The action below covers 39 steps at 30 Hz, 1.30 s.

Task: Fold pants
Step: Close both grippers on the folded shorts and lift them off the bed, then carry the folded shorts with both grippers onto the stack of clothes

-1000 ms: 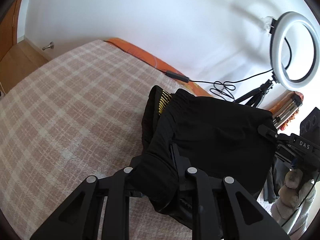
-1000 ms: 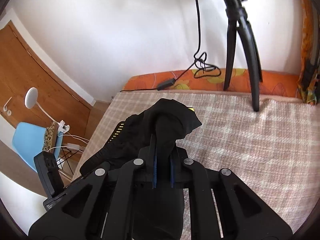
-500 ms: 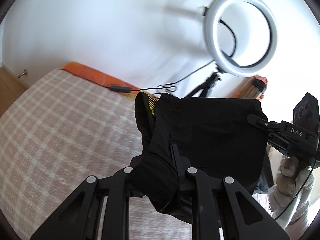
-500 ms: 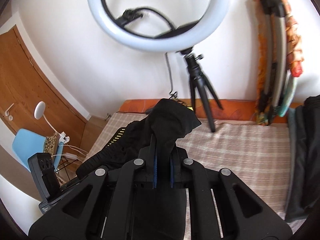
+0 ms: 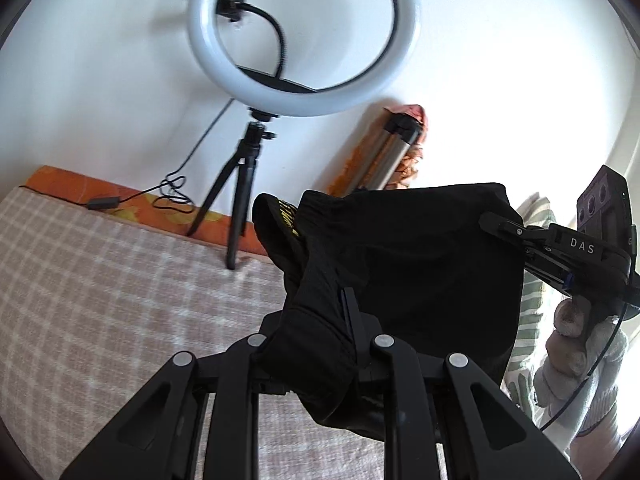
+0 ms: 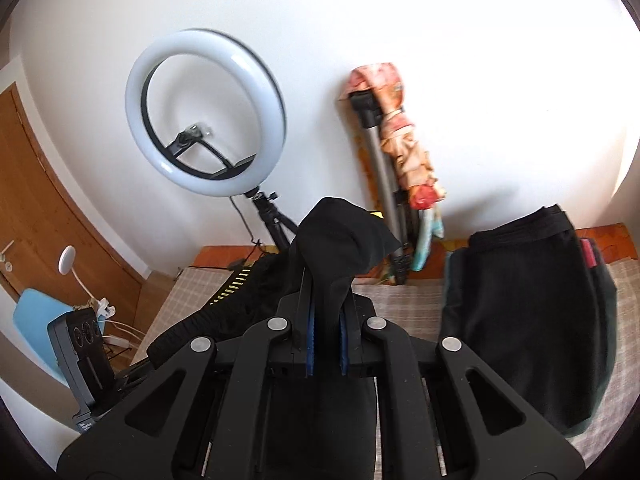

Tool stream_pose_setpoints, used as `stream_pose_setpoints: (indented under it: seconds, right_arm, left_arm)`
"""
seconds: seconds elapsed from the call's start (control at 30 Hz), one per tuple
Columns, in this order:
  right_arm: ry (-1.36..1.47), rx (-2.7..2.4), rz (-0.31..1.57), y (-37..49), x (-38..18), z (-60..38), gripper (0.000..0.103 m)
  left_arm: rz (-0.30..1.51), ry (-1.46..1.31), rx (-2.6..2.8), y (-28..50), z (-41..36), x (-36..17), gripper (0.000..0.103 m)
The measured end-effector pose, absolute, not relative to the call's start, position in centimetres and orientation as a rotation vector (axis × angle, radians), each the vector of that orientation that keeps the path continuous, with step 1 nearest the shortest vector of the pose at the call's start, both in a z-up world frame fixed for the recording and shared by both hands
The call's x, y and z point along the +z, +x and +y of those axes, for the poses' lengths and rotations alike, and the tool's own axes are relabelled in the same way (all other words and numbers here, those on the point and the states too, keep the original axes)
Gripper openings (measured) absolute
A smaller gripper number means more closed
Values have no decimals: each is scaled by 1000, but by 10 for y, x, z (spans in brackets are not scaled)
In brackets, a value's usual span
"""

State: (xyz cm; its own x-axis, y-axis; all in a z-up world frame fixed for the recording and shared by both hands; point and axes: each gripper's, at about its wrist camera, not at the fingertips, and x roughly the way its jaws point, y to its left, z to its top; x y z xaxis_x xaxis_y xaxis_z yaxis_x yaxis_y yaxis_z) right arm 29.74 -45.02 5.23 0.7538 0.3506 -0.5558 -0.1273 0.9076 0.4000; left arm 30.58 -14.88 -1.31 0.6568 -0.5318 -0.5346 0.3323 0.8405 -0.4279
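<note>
Black pants (image 5: 400,272) with yellow lettering hang folded in the air between my two grippers, above the checked bed cover (image 5: 100,280). My left gripper (image 5: 320,320) is shut on one end of the fabric. My right gripper (image 6: 326,304) is shut on the other end, and cloth bunches over its fingertips (image 6: 344,236). The right gripper also shows in the left wrist view (image 5: 556,252), at the right, clamping the pants' far corner. The left gripper's body shows in the right wrist view (image 6: 86,360), at the lower left.
A ring light (image 5: 304,36) on a tripod stands at the bed's far edge by the white wall. A stack of folded dark clothes (image 6: 528,312) lies on the bed to the right. A folded cloth-wrapped stand (image 6: 400,160) leans on the wall. Wooden door (image 6: 36,200) at left.
Both grippers have swung to the right and tilted up with the pants held between them. The ring light moved leftward in view and the stack of folded clothes came into the right wrist view.
</note>
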Motion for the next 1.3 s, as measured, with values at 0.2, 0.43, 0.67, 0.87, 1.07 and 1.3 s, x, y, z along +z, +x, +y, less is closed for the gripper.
stream_pose_setpoints:
  seconds: [0.2, 0.43, 0.67, 0.87, 1.07, 1.3]
  right_arm:
    - [350, 205, 663, 293, 57, -529, 10]
    - [324, 148, 684, 310, 46, -598, 10]
    - [273, 126, 713, 346, 29, -640, 10]
    - [253, 64, 791, 378, -32, -667, 10]
    - [318, 44, 810, 357, -54, -692, 21]
    - [408, 56, 795, 278, -65, -706, 66]
  left_arm:
    - [704, -252, -580, 307, -236, -10, 16]
    - [703, -218, -638, 313, -319, -21, 16]
    - [699, -212, -657, 321, -386, -45, 16]
    - [816, -222, -649, 335, -414, -93, 16]
    - [859, -159, -665, 331, -416, -110, 18]
    - [930, -179, -639, 334, -408, -118, 29]
